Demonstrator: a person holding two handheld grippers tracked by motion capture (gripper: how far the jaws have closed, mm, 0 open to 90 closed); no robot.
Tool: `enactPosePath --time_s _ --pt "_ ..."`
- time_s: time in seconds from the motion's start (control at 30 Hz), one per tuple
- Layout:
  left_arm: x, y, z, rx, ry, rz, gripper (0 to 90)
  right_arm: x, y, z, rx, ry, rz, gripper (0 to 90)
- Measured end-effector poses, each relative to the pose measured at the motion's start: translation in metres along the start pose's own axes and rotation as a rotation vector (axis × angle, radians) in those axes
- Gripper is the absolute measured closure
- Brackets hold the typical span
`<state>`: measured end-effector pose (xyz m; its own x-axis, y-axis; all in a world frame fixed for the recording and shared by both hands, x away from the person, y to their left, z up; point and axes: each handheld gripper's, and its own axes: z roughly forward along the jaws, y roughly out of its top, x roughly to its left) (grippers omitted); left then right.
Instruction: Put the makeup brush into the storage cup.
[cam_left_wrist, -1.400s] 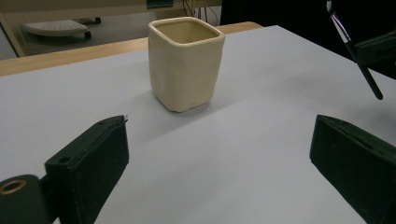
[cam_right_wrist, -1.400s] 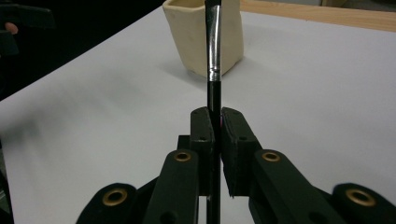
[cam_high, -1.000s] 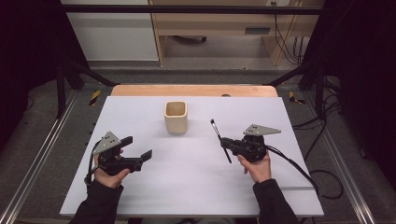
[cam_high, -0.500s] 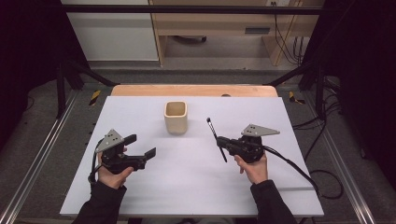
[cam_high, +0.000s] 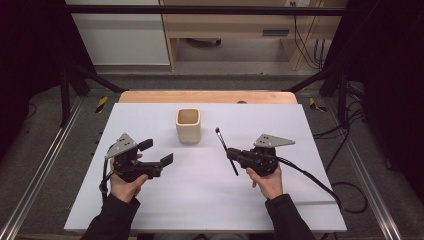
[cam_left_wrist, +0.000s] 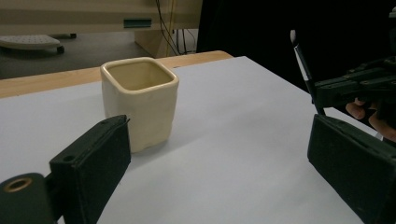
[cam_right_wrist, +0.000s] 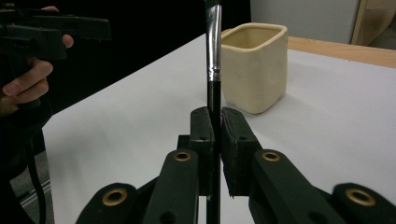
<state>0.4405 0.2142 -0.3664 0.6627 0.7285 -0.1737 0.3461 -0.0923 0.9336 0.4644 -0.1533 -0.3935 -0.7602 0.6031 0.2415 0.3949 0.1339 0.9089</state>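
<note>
Clamping brush (cam_high: 226, 150) upright, right gripper (cam_high: 231, 154) faces cup (cam_high: 188, 125); left gripper (cam_high: 156, 152) gaping, empty.

Right gripper (cam_high: 231, 154) clamps brush (cam_high: 226, 151), seemingly; cup (cam_high: 188, 125) between grippers.

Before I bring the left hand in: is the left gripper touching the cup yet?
Apart. High view shows bare table between the left gripper and the cup; its jaws stand open.
</note>
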Motion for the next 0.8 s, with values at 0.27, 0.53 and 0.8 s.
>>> enactPosePath --time_s 0.27,0.53,0.8 --pt "-0.012 0.008 0.014 -0.009 -0.028 0.004 6.0 0.001 0.000 0.000 -0.011 0.005 0.003 84.0" --pt "-0.024 0.017 0.030 -0.026 -0.063 -0.005 6.6 0.002 -0.001 0.001 -0.010 0.008 0.000 84.1" --pt "-0.029 0.021 0.042 -0.031 -0.077 -0.012 7.2 0.003 -0.001 0.001 -0.011 0.009 0.003 84.1"
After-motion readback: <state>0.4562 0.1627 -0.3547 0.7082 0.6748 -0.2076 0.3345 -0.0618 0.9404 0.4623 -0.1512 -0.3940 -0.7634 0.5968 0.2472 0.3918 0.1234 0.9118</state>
